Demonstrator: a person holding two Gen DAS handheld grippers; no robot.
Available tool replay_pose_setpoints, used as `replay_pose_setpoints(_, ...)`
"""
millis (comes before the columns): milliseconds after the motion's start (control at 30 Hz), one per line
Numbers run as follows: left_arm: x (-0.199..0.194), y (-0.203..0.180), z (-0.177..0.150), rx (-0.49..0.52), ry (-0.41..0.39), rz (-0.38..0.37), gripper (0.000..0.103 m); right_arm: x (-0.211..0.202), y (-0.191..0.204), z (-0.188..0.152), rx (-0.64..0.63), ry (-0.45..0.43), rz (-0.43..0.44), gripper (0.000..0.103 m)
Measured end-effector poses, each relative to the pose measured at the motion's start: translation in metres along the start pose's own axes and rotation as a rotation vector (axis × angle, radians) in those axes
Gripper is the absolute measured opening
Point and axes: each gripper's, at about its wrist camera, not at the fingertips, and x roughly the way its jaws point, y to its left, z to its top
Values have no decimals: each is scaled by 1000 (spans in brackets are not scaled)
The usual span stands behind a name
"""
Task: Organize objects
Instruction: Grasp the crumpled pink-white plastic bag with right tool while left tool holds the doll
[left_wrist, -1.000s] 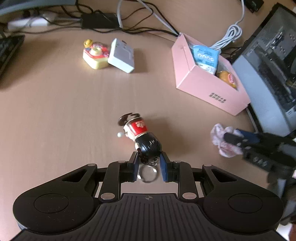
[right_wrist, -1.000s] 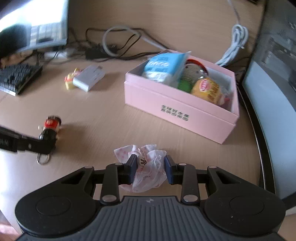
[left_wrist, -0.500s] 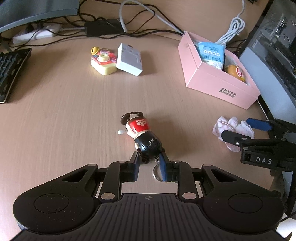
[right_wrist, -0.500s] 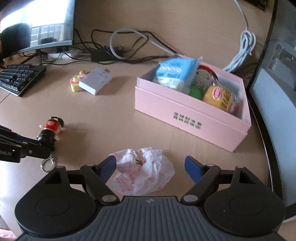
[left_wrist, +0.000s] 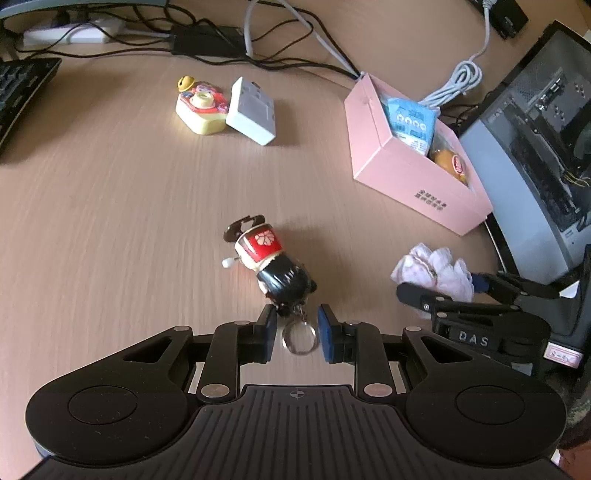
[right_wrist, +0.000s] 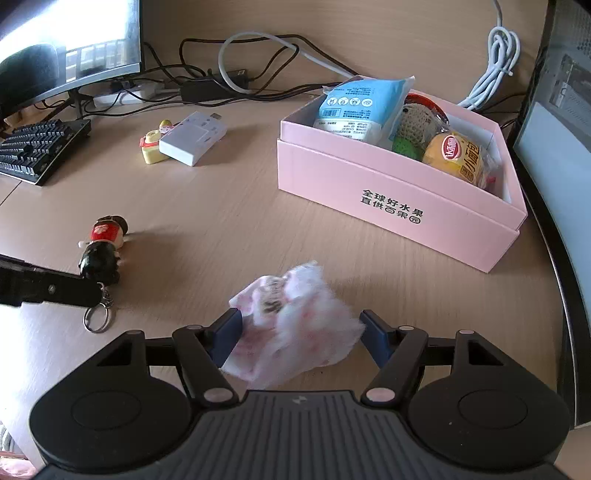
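Note:
A small doll keychain (left_wrist: 271, 258) with a red body and black hair lies on the wooden desk; it also shows in the right wrist view (right_wrist: 103, 247). Its metal key ring (left_wrist: 300, 338) lies between the fingers of my left gripper (left_wrist: 297, 328), which is narrowly open and grips nothing. A crumpled pink-white wrapper (right_wrist: 291, 321) lies between the wide-open fingers of my right gripper (right_wrist: 301, 332); it also shows in the left wrist view (left_wrist: 432, 269). A pink box (right_wrist: 388, 195) holds a blue packet, a crocheted toy and a yellow snack.
A yellow toy camera (left_wrist: 199, 107) and a white adapter (left_wrist: 253, 112) lie at the back left. A keyboard (right_wrist: 37, 147), monitor and tangled cables (right_wrist: 240, 77) line the back. A computer case (left_wrist: 535, 147) stands on the right, beside the box.
My right gripper has opened and let go of the wrapper. My left gripper has opened slightly and drawn back from the doll's head, so only the key ring lies between its fingers.

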Motion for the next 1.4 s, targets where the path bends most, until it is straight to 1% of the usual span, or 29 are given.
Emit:
replay_pose_setpoints(33,-2,1,0,-16,-2,-2,27,0,-1,0,2,1,1,72)
replay_pose_setpoints(67,-5,3,0,-45,-10,-5,27,0,-2,-1,4,1,-1,74)
replay_pose_setpoints(200,-13,16,6,-202,-78,-17,27,0,-5,-5,16,-8,-5,81)
replay_pose_setpoints(233,-12,19,9,-241,-91,-13,27,1,-6,-6,23,-8,-5,84)
replay_pose_setpoints(300,-8,24,18,-312,-100,-3,27,1,-7,-6,34,-6,-2,85)
replay_pose_setpoints(333,-5,25,22,-332,-96,10,27,1,-8,-6,37,-3,-1,85)
replay_pose_setpoints(367,0,23,26,-338,-89,40,27,1,-8,-6,38,-2,-2,85)
replay_pose_setpoints(433,7,16,30,-312,-81,86,29,0,-7,-7,35,-2,-1,85)
replay_pose_setpoints(467,10,11,31,-292,-85,93,29,0,-6,-7,32,-2,1,85)
replay_pose_setpoints(600,17,-10,33,-177,-80,143,29,-2,-2,-9,2,-13,-4,86)
replay_pose_setpoints(667,17,-19,31,-116,-72,155,29,-3,-1,-9,-13,-24,-17,86)
replay_pose_setpoints(733,20,-27,30,-60,-57,170,33,-4,-1,-10,-19,-31,-19,86)
replay_pose_setpoints(800,32,-28,30,-47,-3,173,34,-3,-2,-10,-10,-35,-13,85)
replay_pose_setpoints(833,33,-30,29,-33,-26,177,34,-2,-3,-10,-7,-37,-12,85)
replay_pose_setpoints(900,34,-30,31,-40,-49,182,34,-1,-3,-7,-8,-41,-12,82)
replay_pose_setpoints(1000,34,-23,33,-74,-85,169,34,-2,-2,-5,-14,-49,-6,68)
replay_pose_setpoints(1067,35,-22,33,-67,-96,161,34,-3,0,-3,-23,-48,-3,43)
replay_pose_setpoints(1167,33,-22,34,-45,-85,153,33,-7,1,0,-29,-50,-5,30)
replay_pose_setpoints(1300,34,-21,37,-36,-25,90,33,-21,-4,4,-7,-53,-9,26)
replay_pose_setpoints(1333,32,-22,36,-19,-18,77,33,-26,-6,6,5,-56,-7,24)
replay_pose_setpoints(1400,24,-28,34,46,-19,37,33,-42,-12,7,23,-75,-14,24)
